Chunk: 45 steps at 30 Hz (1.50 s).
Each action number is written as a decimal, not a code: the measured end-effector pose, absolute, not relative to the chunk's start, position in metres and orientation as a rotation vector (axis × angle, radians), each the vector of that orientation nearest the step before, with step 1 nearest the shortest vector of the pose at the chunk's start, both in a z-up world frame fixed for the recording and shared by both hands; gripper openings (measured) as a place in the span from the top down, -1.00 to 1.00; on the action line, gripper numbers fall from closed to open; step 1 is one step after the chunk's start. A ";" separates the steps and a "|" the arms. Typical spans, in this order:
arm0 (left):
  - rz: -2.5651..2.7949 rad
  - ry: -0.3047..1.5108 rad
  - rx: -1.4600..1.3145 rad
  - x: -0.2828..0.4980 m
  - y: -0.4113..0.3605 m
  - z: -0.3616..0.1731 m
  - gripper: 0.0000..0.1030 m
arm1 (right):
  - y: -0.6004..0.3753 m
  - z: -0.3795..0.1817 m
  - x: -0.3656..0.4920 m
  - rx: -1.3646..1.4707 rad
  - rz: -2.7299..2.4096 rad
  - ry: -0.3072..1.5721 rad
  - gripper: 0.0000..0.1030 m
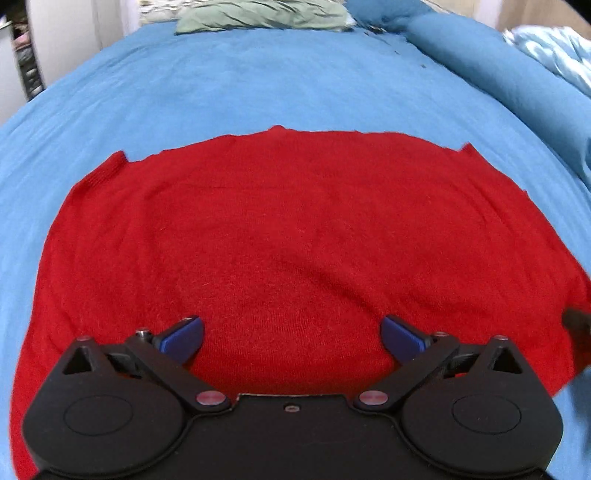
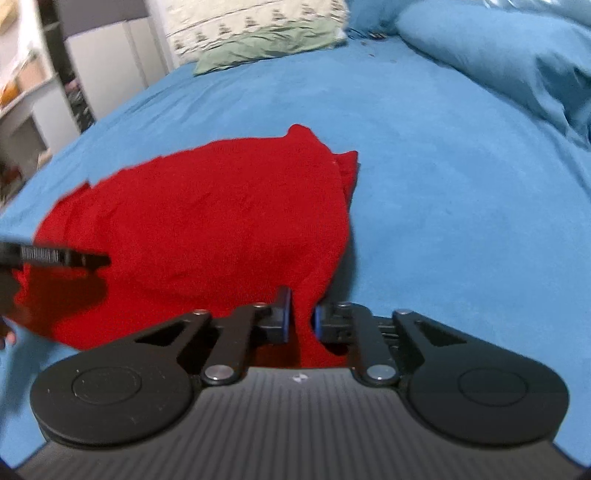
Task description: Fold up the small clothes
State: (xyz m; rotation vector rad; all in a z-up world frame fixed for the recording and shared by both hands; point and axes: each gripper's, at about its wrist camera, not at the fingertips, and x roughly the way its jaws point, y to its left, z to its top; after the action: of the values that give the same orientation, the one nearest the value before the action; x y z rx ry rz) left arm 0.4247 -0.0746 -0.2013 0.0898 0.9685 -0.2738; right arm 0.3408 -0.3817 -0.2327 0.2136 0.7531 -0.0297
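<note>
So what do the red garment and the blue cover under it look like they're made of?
Red garment: apparently a fine wool-like knit, matte and slightly fuzzy, with faint knit rows and a ribbed edge showing. Blue cover: seemingly soft woven cotton or brushed fabric, matte, with shallow creases; the exact fibre can't be told.

1 red garment point(image 1: 288, 236), 2 grippers, 1 green pillow point(image 1: 258, 14).

A bedroom in a home. Shown by a wide bed under a blue sheet point(image 1: 258, 85), a patterned pillow point(image 2: 255, 22) and crumpled green bedding point(image 1: 258, 14) at the head, a rolled blue duvet point(image 2: 498, 55) along one side, pale cupboard doors point(image 2: 110, 66) and cluttered shelves point(image 2: 22, 92) past the edge.
</note>
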 end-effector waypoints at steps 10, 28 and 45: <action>-0.147 0.839 0.073 0.384 0.011 -0.137 -1.00 | -0.335 -0.120 0.370 0.446 0.193 0.561 0.57; -0.086 0.904 -0.048 0.322 0.099 -0.169 -1.00 | -0.091 -0.194 0.456 0.138 0.802 0.904 -0.35; -0.142 0.832 -0.187 0.328 0.098 -0.158 -1.00 | -0.185 -0.236 0.330 0.036 0.251 0.709 -0.66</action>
State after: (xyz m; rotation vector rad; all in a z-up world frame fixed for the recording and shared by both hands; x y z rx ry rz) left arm 0.3279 0.0981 -0.1575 -0.1866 0.8316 -0.1417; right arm 0.3299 -0.1853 -0.2358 0.0361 0.7089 0.2508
